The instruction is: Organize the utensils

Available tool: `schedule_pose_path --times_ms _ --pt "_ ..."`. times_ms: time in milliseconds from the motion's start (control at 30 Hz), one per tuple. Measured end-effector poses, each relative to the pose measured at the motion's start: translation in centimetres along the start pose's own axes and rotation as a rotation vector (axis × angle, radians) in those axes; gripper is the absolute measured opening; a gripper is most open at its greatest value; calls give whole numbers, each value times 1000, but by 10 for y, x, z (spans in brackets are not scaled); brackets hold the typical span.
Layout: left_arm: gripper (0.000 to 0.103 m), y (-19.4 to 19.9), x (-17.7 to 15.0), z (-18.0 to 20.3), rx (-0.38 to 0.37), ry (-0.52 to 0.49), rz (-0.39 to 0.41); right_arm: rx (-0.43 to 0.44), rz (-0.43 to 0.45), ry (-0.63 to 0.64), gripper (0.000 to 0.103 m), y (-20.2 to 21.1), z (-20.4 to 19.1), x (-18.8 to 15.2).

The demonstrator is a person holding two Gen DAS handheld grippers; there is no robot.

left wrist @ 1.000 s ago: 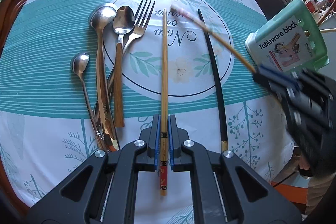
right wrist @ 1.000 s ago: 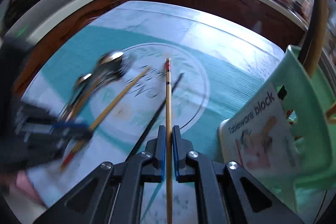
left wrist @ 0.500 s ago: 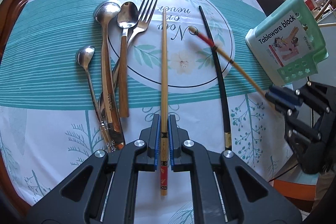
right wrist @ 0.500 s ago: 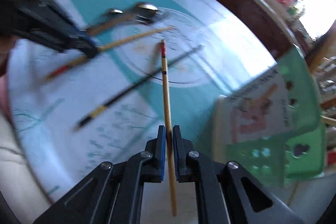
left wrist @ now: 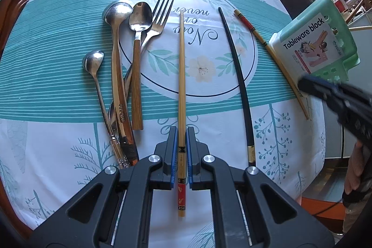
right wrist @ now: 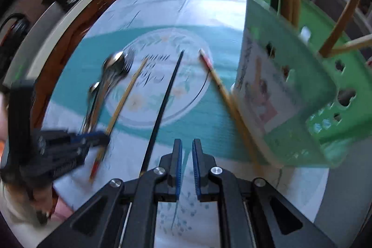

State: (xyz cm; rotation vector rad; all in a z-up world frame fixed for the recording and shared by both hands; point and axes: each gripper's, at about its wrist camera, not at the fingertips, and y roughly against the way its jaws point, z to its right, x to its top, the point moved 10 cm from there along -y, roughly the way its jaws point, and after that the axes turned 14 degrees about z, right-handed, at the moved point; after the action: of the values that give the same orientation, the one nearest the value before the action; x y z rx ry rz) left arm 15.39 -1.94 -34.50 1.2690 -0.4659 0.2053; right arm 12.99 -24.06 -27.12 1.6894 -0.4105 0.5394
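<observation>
Counter (left wrist: 58, 155) w/ a white-and-teal leaf-print cloth, brown wood edge showing round it; cluttered shelves blur in the bkgd. Left hand-held gripper (left wrist: 182, 150) is clamped on a bamboo chopstick (left wrist: 181, 66), gripping near its red-banded end, the rest running straight away across the cloth's round flower print. Left of it lies a bunch of cutlery: small spoon (left wrist: 94, 62), big spoon (left wrist: 117, 15), wood-handled spoon (left wrist: 139, 20) and a fork (left wrist: 160, 15), handles overlapping. Right of the held stick lies a black chopstick (left wrist: 239, 76), flat on the cloth. Further right, a second bamboo chopstick (left wrist: 269, 50) w/ red band lies slanted, its far part just beside the green utensil holder (left wrist: 348, 57), labelled "Tableware block", which stands at the cloth's right edge w/ several sticks already poking out the top. Right hand-held gripper (right wrist: 186, 166) has just been opening: jaws stand a narrow gap apart, nothing between them, cloth visible through the gap. It hangs over the counter between the black chopstick (right wrist: 162, 108) and the slanted one (right wrist: 223, 90), holder (right wrist: 290, 85) close on its right. Right-wrist view is motion-blurred.
</observation>
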Motion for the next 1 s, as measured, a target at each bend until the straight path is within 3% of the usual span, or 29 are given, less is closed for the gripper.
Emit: schedule_pose_path --times_ms 267,600,867,1000 --pt "5 0 0 0 -11 6 5 -151 29 172 9 -43 -1 41" --pt "5 1 0 0 -16 17 0 -225 -75 233 14 -93 14 55" --pt "5 -2 2 2 -20 16 3 -180 -132 182 18 -111 13 61" --pt "5 -1 2 -1 -24 34 -1 -90 -154 159 6 -109 2 55"
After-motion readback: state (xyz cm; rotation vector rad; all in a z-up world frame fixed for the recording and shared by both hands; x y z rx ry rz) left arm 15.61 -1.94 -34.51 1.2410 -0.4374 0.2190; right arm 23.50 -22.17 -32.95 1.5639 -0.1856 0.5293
